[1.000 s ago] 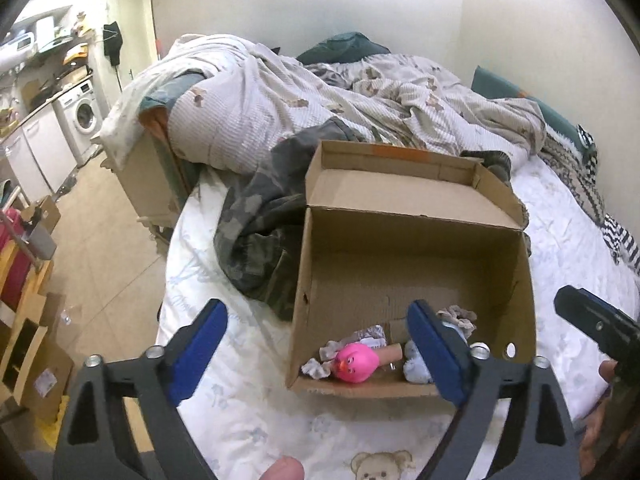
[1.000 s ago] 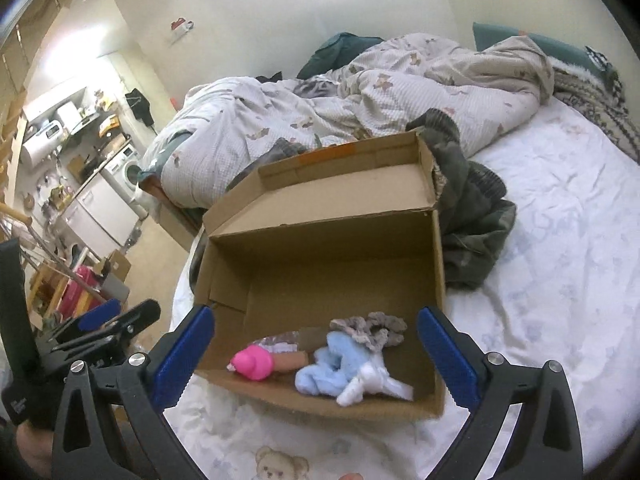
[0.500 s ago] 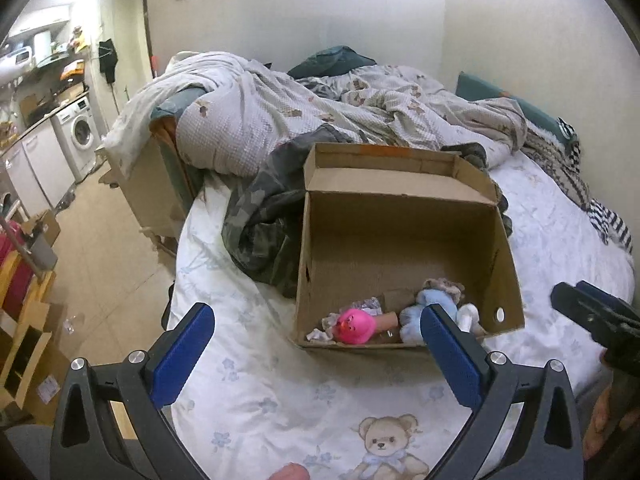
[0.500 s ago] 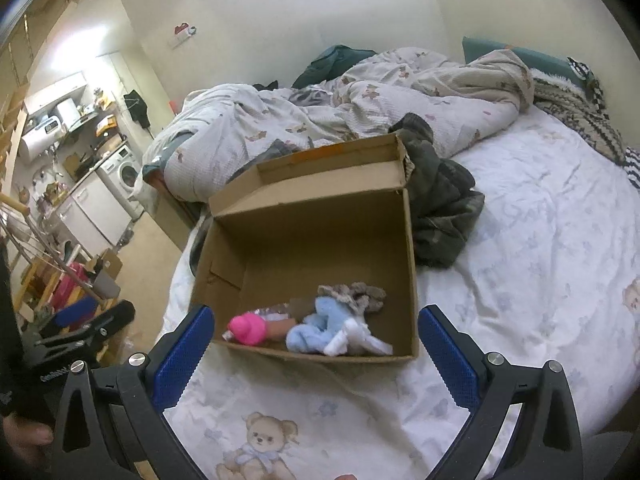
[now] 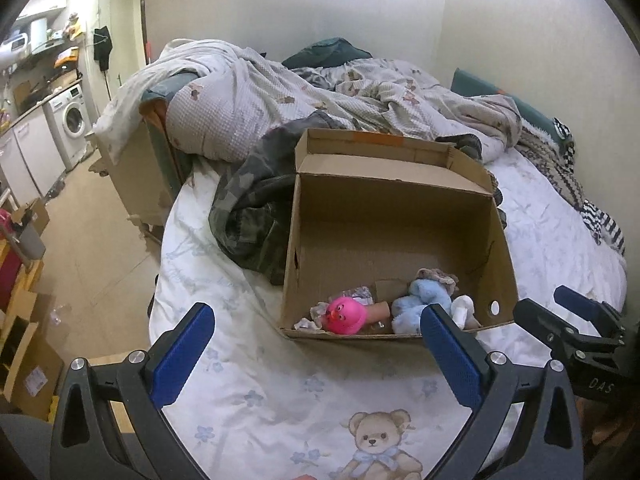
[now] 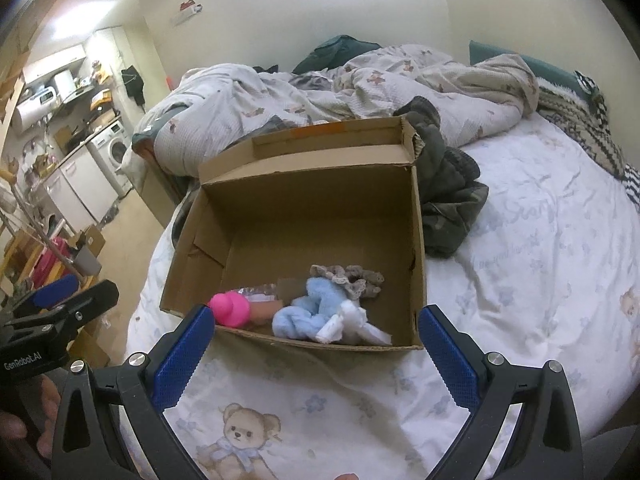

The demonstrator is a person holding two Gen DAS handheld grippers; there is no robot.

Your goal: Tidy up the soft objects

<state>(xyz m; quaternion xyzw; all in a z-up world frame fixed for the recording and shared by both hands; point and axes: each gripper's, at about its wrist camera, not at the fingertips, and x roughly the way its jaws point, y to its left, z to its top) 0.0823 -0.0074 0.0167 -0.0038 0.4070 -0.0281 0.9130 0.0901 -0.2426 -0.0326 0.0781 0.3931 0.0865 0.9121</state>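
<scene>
An open cardboard box (image 5: 384, 220) (image 6: 312, 208) sits on the bed. Along its near wall lie a pink rubber duck (image 5: 346, 315) (image 6: 232, 309), a light blue plush (image 5: 416, 300) (image 6: 308, 308), a grey-brown crocheted piece (image 6: 348, 276), a white cloth (image 6: 348, 322) and some crinkled plastic (image 5: 356, 292). My left gripper (image 5: 316, 344) is open and empty, held back from the box's near edge. My right gripper (image 6: 312, 344) is open and empty, also in front of the box. Each gripper shows at the edge of the other's view.
A camouflage garment (image 5: 252, 216) (image 6: 448, 200) lies beside the box. A rumpled duvet (image 5: 320, 96) covers the far bed. The sheet with a teddy print (image 5: 376, 440) spreads in front. Left of the bed are floor, cardboard boxes (image 5: 28, 360) and a washing machine (image 5: 72, 120).
Both grippers have pulled back from the box, which now looks smaller and farther. The toys in the box have not moved.
</scene>
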